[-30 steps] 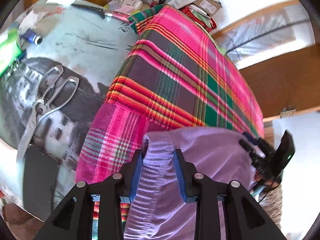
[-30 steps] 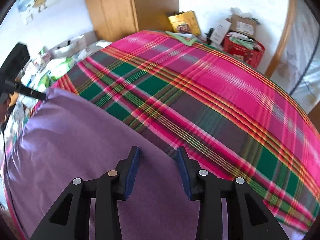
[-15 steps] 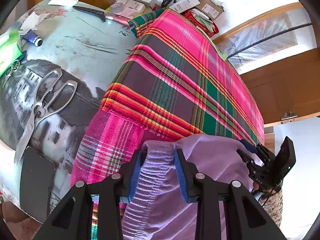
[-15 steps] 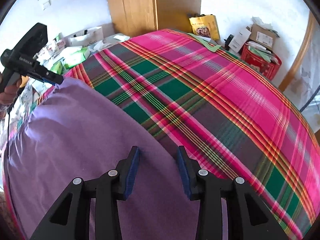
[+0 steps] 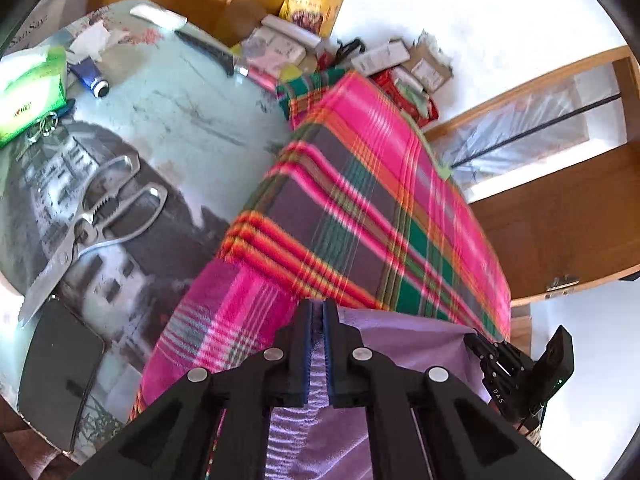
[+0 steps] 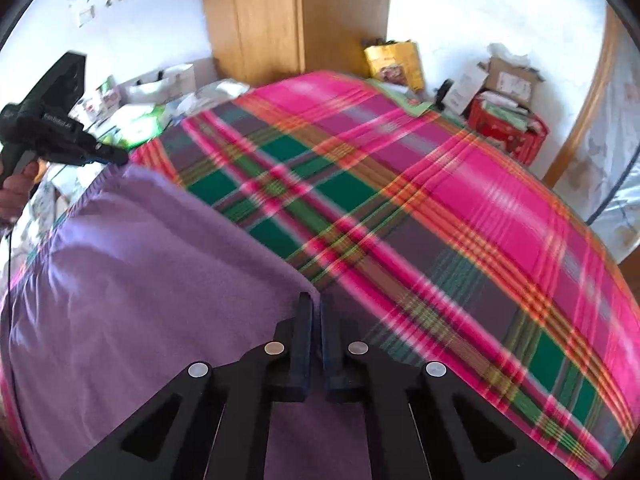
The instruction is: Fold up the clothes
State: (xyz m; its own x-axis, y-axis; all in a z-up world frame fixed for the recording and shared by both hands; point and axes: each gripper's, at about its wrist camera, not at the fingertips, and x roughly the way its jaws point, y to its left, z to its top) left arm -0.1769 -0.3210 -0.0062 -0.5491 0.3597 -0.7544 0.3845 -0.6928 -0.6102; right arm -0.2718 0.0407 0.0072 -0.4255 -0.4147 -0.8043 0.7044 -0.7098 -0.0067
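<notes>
Red basket by the wall holds papers.

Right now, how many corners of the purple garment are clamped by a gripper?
2: the left gripper pinches the ribbed-hem corner of the purple garment; the right gripper pinches the opposite corner. Other corners lie out of view.

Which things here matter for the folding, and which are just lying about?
For the job:
- purple cloth
- left claw, just closed on the cloth's ribbed edge
- right claw, just closed on the cloth's corner
- plaid blanket underneath

Lying about:
- scissors
- black phone
- knife
- green tissue pack
- red basket
</notes>
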